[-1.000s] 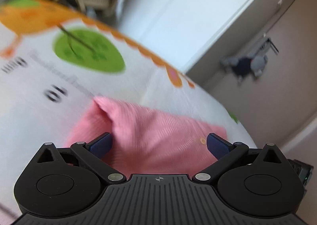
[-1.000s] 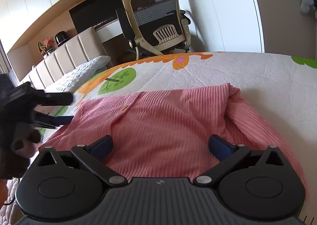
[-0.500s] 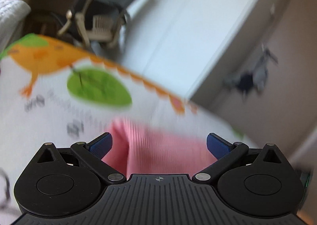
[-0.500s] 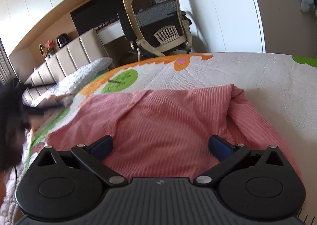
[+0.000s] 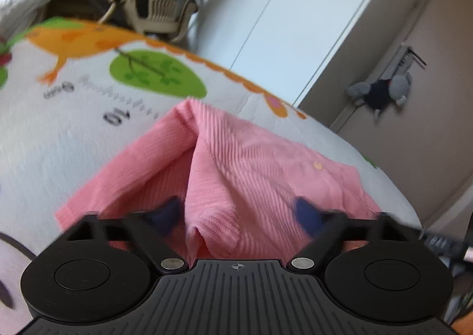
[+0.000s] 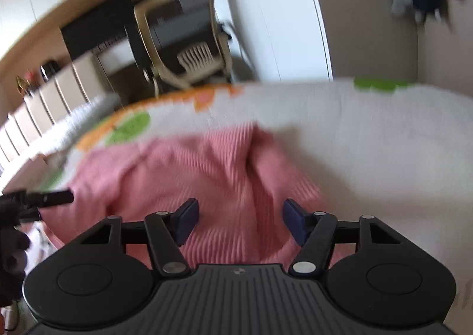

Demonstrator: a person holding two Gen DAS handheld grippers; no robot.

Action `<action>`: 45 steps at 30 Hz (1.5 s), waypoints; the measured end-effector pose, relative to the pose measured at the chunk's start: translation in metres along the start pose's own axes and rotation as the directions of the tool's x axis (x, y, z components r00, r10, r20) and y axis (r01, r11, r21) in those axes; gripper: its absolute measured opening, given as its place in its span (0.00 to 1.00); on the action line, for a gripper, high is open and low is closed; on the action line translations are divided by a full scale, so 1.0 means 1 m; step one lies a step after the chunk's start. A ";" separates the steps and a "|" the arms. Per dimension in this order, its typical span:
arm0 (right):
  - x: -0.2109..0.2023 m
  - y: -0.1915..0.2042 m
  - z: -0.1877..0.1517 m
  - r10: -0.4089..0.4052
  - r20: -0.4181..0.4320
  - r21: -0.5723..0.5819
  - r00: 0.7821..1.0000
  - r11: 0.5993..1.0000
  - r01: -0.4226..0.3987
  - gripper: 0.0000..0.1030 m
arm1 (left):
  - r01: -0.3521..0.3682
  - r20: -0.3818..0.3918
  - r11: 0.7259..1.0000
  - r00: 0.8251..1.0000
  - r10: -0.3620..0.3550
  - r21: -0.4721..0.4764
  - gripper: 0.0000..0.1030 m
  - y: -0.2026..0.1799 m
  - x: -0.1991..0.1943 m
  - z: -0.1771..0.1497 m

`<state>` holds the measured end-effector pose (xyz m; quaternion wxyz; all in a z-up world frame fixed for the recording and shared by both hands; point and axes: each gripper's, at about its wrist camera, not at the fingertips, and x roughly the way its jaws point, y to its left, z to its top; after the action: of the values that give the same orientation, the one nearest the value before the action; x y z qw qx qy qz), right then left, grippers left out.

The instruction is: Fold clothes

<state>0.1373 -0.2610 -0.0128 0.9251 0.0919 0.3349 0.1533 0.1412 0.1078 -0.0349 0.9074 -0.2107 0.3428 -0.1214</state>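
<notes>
Pink ribbed top (image 5: 236,163) between both parted claws.

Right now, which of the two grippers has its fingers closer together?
The right gripper: its blue pads stand nearer each other over the pink garment. The left gripper is spread wider.

Ahead of the matt black plastic left gripper (image 5: 236,216) lies a pink ribbed knit garment (image 5: 236,163). It rests on a finely textured printed cloth sheet (image 5: 59,140). Shiny metal pins (image 5: 171,263) stud the gripper's ridged housing.
</notes>
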 end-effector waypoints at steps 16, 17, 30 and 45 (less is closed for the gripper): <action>-0.027 0.021 -0.015 0.013 -0.016 -0.192 1.000 0.981 -0.016 0.16 | -0.059 0.002 0.994 0.998 0.059 0.091 0.40 0.008 -0.039 -0.002; -0.028 0.017 -0.015 0.003 -0.014 -0.187 1.000 0.982 -0.006 0.16 | -0.051 0.019 0.993 0.999 0.049 0.107 0.45 0.004 -0.046 0.001; -0.012 0.071 -0.011 0.134 -0.016 -0.336 0.991 0.933 -0.131 0.43 | -0.191 0.041 0.961 0.982 0.187 0.200 0.84 0.009 -0.040 0.012; -0.026 0.102 0.016 0.182 0.111 -0.438 0.977 0.891 -0.116 0.53 | -0.068 -0.051 0.988 0.996 0.076 0.139 0.81 -0.001 -0.056 -0.021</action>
<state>0.1061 -0.1756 0.0427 0.9305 -0.0774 0.2149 0.2865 0.0856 0.1211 -0.0168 0.9135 -0.1319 0.3664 -0.1178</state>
